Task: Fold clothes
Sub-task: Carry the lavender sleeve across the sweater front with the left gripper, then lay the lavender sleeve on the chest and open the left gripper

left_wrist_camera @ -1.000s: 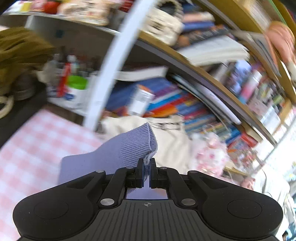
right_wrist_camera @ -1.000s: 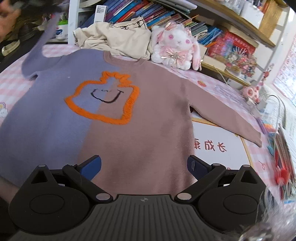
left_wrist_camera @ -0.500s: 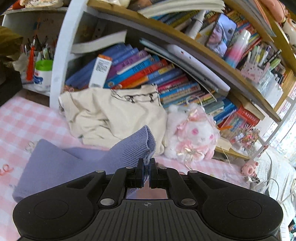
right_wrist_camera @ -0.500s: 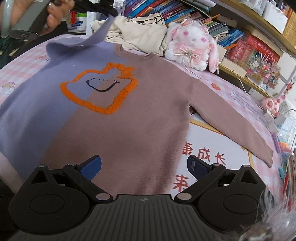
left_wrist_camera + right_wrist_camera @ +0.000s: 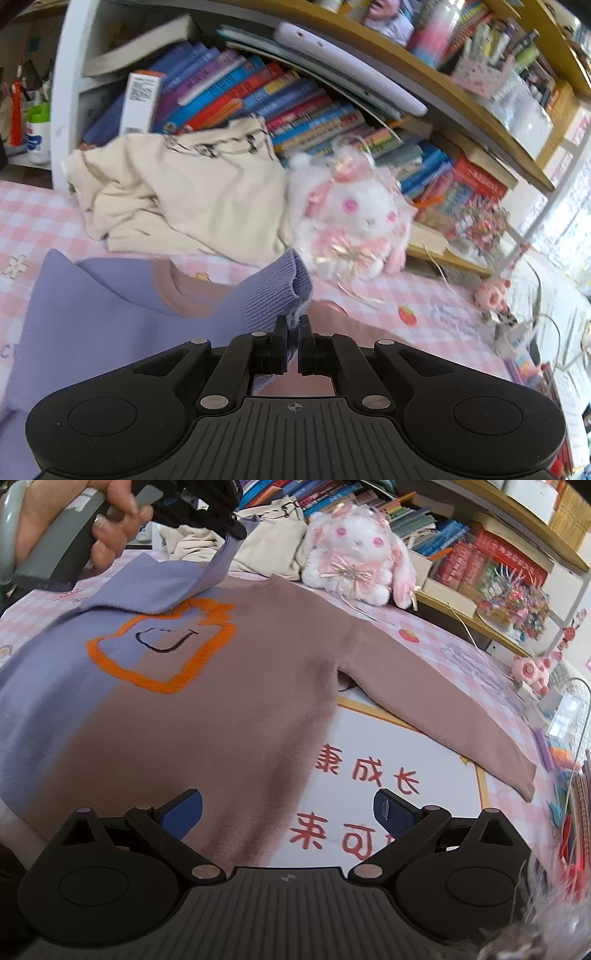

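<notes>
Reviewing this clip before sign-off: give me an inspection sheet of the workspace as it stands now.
Surface: pink checked tablecloth with a printed white panel.
Job's things: two-tone sweater spread flat; purple sleeve lifted over the chest; brown sleeve lying outstretched.
Clutter: cream garment crumpled, plush rabbit, small pink toy.
Grippers: left gripper shut on the purple sleeve's cuff; right gripper open, above the hem, holding nothing.
Cables: white cable at the table's far right.
Surroundings: bookshelf crammed with books.
</notes>
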